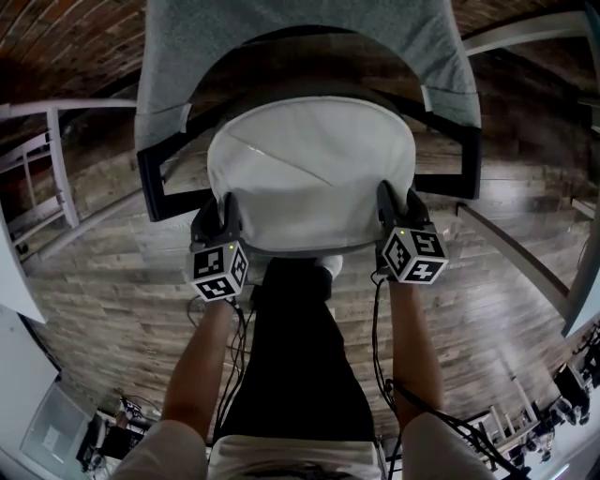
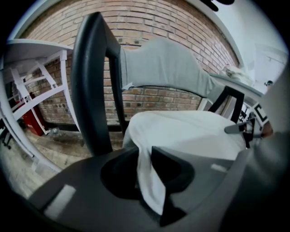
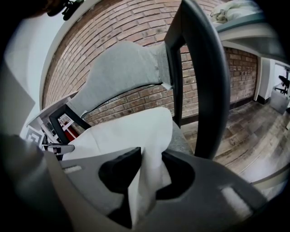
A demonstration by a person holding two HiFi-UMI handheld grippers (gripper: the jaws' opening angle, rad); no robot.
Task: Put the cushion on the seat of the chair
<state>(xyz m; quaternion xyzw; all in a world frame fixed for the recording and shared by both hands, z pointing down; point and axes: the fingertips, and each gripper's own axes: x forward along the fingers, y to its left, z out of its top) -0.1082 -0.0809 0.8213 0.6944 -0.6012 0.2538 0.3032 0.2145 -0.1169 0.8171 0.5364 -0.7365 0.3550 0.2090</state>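
The cushion is laid on the seat of the chair, its near-left edge pinched by the left gripper while the jaws of the right gripper are opening round its near-right edge, so only release is judged left.

The brick wall has red-brown bricks with pale joints. A floor of grey-brown wooden planks lies at the foot of the brick wall. Before the left part of the brick wall stands a white frame with crossed bars, and 1 red object shows between this frame and the brick wall. Near the right end of the brick wall, a white surface carries 1 crumpled pale cloth.
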